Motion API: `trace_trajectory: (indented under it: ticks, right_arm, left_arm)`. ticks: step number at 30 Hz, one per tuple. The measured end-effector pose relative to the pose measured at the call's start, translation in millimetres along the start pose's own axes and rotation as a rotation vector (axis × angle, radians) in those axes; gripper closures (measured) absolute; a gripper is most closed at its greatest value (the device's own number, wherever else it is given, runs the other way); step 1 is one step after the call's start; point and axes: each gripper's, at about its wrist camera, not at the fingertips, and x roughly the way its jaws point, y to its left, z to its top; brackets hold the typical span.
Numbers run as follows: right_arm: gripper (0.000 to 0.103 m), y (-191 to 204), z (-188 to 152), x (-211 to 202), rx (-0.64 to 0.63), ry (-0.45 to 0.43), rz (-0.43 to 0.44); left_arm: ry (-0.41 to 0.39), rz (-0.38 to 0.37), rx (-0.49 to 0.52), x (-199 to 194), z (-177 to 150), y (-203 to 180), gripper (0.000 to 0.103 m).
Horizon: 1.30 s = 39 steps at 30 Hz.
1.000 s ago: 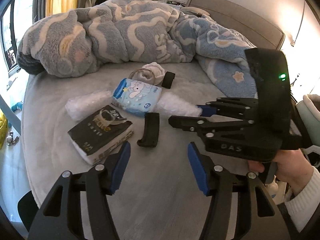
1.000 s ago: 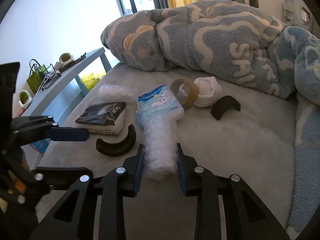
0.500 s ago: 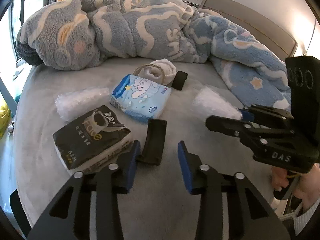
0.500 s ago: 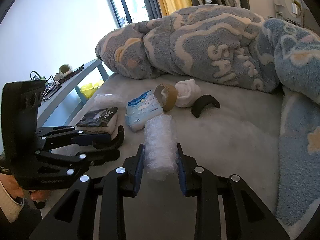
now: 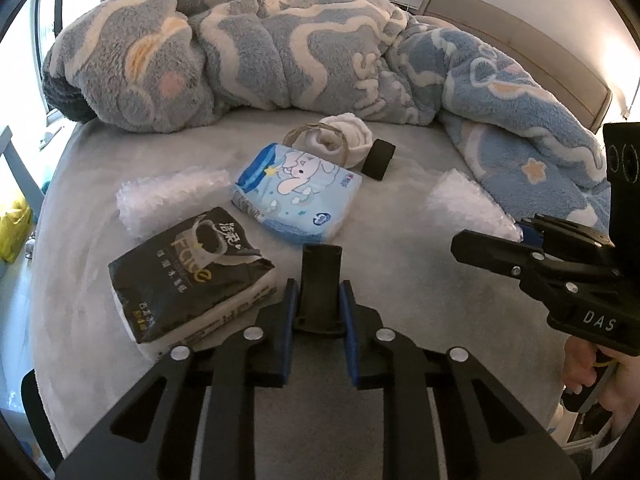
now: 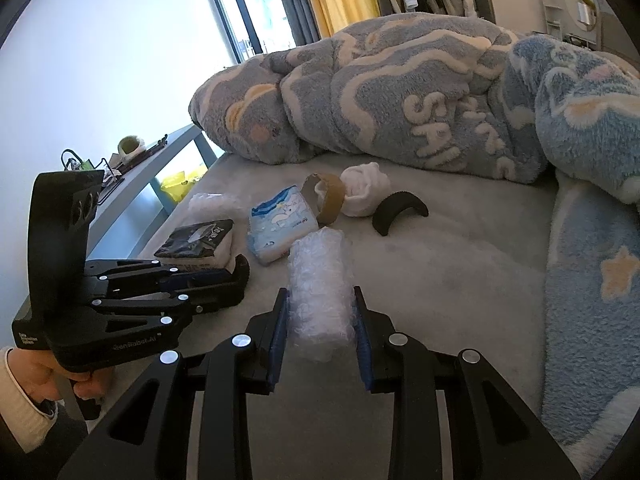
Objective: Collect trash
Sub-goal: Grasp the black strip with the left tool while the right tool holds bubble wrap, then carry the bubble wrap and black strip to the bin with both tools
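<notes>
Two hand-held grippers reach over a grey bed (image 5: 400, 208), both angled downward.

Nearest in the left wrist view, the left gripper (image 5: 319, 312) has its blue pads either side of a curved black piece (image 5: 320, 280) lying on the bed. Its jaws are closing, and the pads appear to touch the sides of the piece. In the right wrist view this gripper (image 6: 224, 276) sits low at the left edge, held by a hand (image 6: 44, 376) in a white cuff.

The right gripper (image 6: 320, 320) is clamped on a roll of bubble wrap (image 6: 320, 276), its jaws as narrow as they go, pads pressing both sides. The roll points away from the camera. In the left wrist view this gripper (image 5: 520, 234) enters from the right, with the wrap (image 5: 468, 204) sticking out past its tips and a hand (image 5: 592, 376) below it.

Just left of the black piece lies a black tissue pack (image 5: 188, 272). Beyond it is a second roll of bubble wrap (image 5: 168, 196), and beside that a blue tissue pack (image 5: 296, 192) printed with a cartoon rabbit. Farther back, a cardboard ring (image 5: 320, 144) leans against a white sock (image 5: 348, 136), with a second curved black piece (image 5: 378, 158) just right of the sock.

A fluffy blue and cream blanket (image 5: 280, 52) is heaped across the far side of the bed. A grey headboard (image 5: 520, 48) stands behind it.
</notes>
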Motion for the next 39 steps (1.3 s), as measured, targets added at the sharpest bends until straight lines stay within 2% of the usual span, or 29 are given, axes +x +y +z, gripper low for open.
trace_trajectory:
  ticks: [12,15,30,39]
  right_arm:
    - [0.073,17,13,0,-0.009,-0.005,-0.018]
    - [0.073,25,21,1,-0.009,-0.012,-0.019]
    - [0.073,91,55,20,-0.065,-0.027,0.028]
    - [0.073,150,76,43,-0.117,-0.027,0.080]
  left_arm:
    - [-0.037,0.010,0.024,-24,-2,3,0.081]
    - [-0.043,0.034,0.028,-31,-2,7,0.081]
    - [-0.084,0.041,-0.062,-80,-8,71,0.081]
    - [-0.094,0.111,-0.109,-111,-23,124,0.081]
